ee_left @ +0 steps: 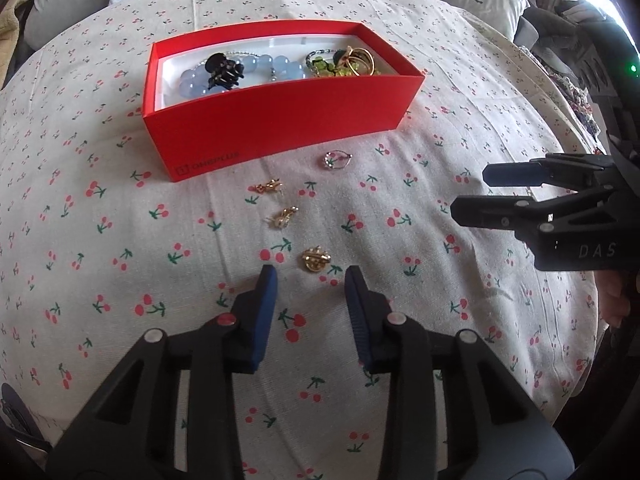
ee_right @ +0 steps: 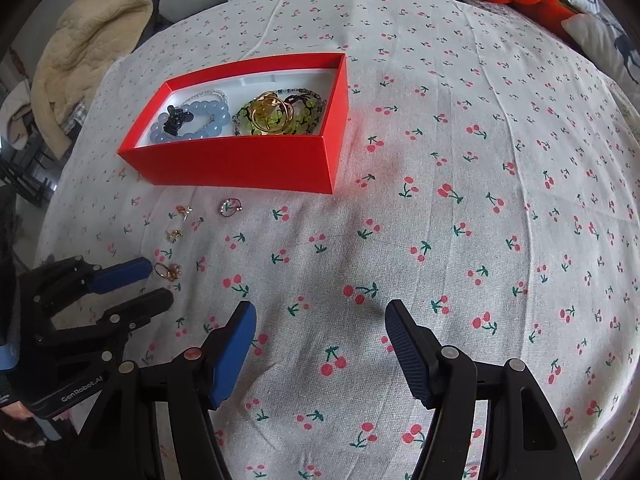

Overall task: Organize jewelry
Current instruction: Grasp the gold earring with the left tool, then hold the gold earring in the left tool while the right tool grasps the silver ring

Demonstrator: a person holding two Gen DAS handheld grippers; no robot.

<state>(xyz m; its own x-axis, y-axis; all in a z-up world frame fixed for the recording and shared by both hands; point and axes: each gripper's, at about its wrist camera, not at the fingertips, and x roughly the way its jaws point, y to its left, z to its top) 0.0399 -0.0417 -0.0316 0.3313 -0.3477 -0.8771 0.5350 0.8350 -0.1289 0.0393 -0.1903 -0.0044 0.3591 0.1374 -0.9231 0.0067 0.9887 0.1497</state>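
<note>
— Well, from the left wrist camera, the left gripper (ee_left: 310, 280) is angled down at the bed (ee_left: 120, 280), jaws apart with nothing between them. The gold brooch (ee_left: 316, 258) lies on the cherry-print sheet just past the fingertips, a little toward the right finger.

— So nothing is held. What worries you?

— The sheet is soft and wrinkled. If the pads close low, I'd guess they pinch cloth along with the brooch, or nudge it flat into a fold. Further on lie two small gold earrings (ee_left: 276, 200) and a silver ring (ee_left: 336, 159), then the red box (ee_left: 280, 120), already holding the blue bead bracelet (ee_left: 276, 66) and other pieces. Dragging the sheet could scatter those small ones.

— And the right wrist view?

— The right gripper (ee_right: 320, 324) hangs released over bare sheet, well apart from any jewelry. The left gripper shows at the lower left with the brooch just beyond its upper finger, so the aim looks slightly off-centre; one pad might push the piece away instead of trapping it.

— Could the two grippers collide?

— They sit near each other, so a sideways swing could clip. Also the box wall is tall; a piece carried low might strike the red rim and drop short.
</note>
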